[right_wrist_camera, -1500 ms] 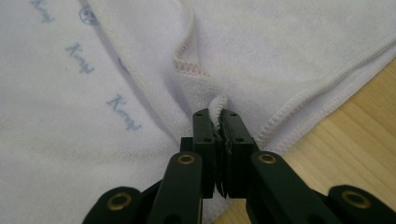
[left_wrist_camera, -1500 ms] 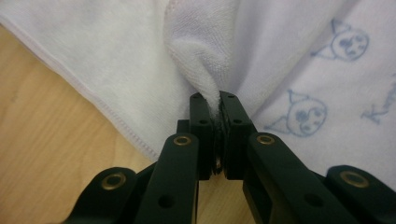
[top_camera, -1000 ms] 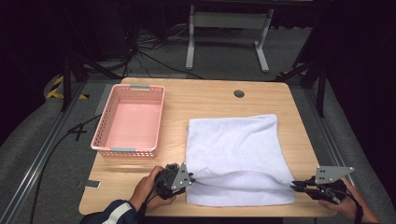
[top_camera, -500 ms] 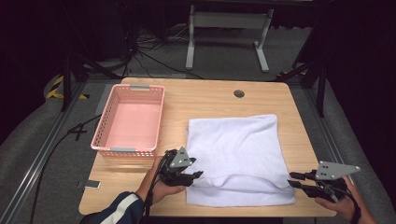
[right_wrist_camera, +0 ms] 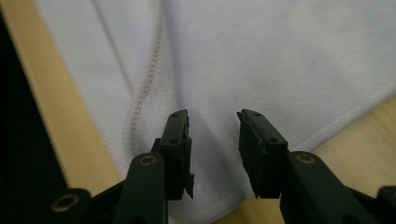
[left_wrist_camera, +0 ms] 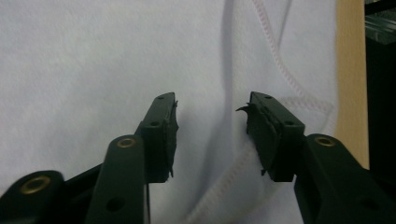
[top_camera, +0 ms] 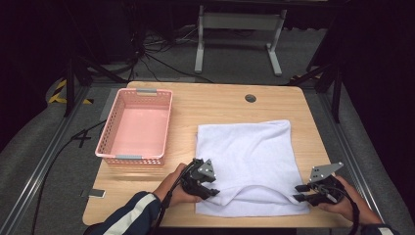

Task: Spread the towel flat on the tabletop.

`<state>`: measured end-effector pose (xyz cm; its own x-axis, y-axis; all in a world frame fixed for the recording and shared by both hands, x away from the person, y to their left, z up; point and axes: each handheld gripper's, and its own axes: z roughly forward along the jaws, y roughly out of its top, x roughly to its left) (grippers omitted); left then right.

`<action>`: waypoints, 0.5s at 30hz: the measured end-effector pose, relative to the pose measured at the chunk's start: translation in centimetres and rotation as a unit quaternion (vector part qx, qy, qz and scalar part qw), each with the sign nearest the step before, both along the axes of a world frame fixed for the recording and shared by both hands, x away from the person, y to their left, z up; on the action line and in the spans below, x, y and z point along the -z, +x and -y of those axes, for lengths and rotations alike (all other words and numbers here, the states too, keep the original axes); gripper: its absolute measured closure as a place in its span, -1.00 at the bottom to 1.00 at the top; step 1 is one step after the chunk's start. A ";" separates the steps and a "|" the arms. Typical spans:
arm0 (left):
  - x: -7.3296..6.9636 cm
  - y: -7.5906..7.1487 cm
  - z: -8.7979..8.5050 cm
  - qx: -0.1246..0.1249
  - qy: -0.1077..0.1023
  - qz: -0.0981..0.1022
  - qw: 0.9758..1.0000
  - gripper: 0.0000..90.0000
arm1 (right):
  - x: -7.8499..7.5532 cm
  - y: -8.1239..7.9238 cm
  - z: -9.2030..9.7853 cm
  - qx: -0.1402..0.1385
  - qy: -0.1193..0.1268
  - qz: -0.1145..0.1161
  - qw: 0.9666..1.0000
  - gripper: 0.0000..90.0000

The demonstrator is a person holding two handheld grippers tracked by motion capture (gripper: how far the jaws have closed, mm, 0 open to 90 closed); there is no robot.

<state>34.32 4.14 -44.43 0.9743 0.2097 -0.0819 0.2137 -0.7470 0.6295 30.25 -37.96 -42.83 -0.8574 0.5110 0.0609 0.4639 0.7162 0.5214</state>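
While the wooden table (top_camera: 220, 105) carries a pink basket (top_camera: 135, 126) at its left, the white towel (top_camera: 249, 156) lies folded flat just beside it, toward my near edge. My left gripper (top_camera: 209, 190) sits over the towel's near left corner and my right gripper (top_camera: 302, 192) at its near right corner. Both sets of jaws have just been opening and stand apart above the cloth, gripping nothing.
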 end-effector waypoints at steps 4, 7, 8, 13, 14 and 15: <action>0.1 -1.7 -1.4 0.002 0.010 0.005 1.000 0.29 | -0.4 -2.4 0.0 -0.038 0.006 0.004 0.999 0.43; 0.6 -3.3 -2.2 -0.003 0.031 0.027 0.999 0.34 | -0.2 -3.8 0.1 -0.053 0.004 0.011 0.999 0.51; 0.5 -3.4 -2.5 -0.005 0.034 0.023 0.999 0.33 | 0.0 -4.1 0.2 -0.048 -0.003 0.010 0.999 0.50; -0.2 -3.8 -4.4 -0.028 0.009 0.028 0.999 0.23 | -0.1 -4.8 1.2 -0.024 0.005 0.025 0.999 0.43; -0.4 -3.8 -4.7 -0.037 0.006 0.028 0.999 0.20 | -0.3 -4.8 1.4 -0.018 0.011 0.038 0.999 0.37; -0.6 -3.7 -4.9 -0.043 -0.001 0.029 0.999 0.13 | -0.6 -4.7 1.5 -0.004 0.018 0.050 0.999 0.29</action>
<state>30.64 9.06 -43.88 0.9558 0.2928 -0.0257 0.2397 -0.7261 0.6445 25.55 -39.44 -42.20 -0.8638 0.5038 -0.0064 0.4034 0.6992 0.5903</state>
